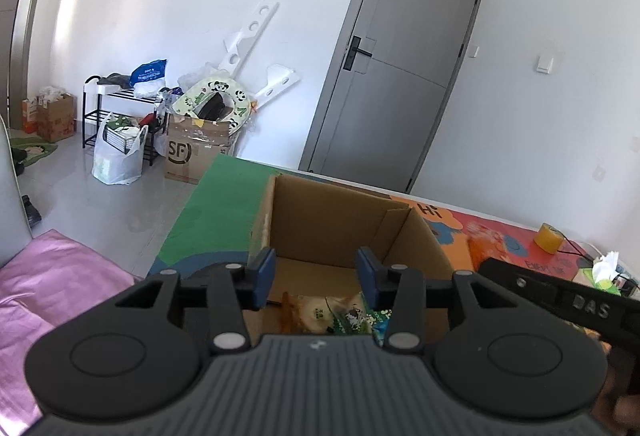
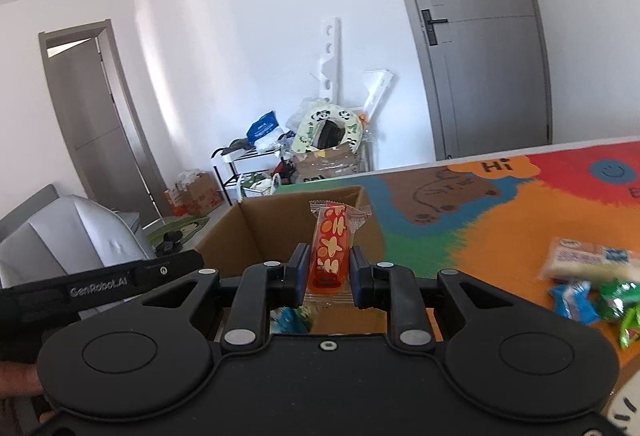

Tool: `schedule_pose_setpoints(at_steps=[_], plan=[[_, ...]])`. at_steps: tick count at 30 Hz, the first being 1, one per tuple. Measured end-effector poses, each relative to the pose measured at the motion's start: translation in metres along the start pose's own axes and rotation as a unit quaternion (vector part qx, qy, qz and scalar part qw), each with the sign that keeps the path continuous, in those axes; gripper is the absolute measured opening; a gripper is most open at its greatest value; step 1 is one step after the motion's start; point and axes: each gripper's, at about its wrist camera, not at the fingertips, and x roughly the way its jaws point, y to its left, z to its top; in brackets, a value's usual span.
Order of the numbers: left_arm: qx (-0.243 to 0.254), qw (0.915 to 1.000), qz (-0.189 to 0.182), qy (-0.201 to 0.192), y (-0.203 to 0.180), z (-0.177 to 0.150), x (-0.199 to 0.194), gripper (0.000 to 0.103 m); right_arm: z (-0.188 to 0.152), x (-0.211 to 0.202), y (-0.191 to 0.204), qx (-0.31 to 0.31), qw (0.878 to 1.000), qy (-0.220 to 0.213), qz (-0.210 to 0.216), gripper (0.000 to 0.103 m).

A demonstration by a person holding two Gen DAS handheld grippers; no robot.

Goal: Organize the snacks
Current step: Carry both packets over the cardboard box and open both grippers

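An open cardboard box (image 1: pixel 344 220) stands on a colourful mat, with several snack packets (image 1: pixel 340 312) lying on its floor. My left gripper (image 1: pixel 316 272) is open and empty, held over the box opening. My right gripper (image 2: pixel 329 272) is shut on an orange snack packet (image 2: pixel 331 252) with yellow shapes, held upright above the same box (image 2: pixel 280 220). More snack packets (image 2: pixel 588 280) lie on the mat to the right of the box. The left gripper's body (image 2: pixel 100 288) shows at the left of the right wrist view.
A roll of yellow tape (image 1: pixel 549 237) and a tissue box (image 1: pixel 602 272) sit at the mat's far right. A pink cloth (image 1: pixel 52 284) lies at the left. Boxes, bags and a shoe rack (image 1: pixel 120 115) stand by the far wall next to a grey door (image 1: pixel 400 75).
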Motion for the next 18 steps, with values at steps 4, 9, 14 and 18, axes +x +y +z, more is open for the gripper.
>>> schedule_pose_setpoints(at_steps=[4,9,14,18], plan=[[-0.012,0.9999,0.000,-0.003,0.012,0.008,-0.005,0.049,0.006,0.010,0.015,-0.011,1.000,0.002,0.007,0.022],[-0.015,0.9997,0.018,-0.010,0.026,0.015,-0.010,0.054,0.011,0.023,0.031,-0.019,0.999,0.004,0.025,0.022],[-0.025,0.9989,0.040,-0.007,0.035,0.017,-0.006,0.062,0.014,0.039,0.036,-0.004,0.998,0.014,0.054,0.032],[-0.015,0.9991,0.040,-0.002,0.027,0.016,-0.004,0.075,0.010,0.032,0.031,-0.006,0.999,0.009,0.040,0.053]])
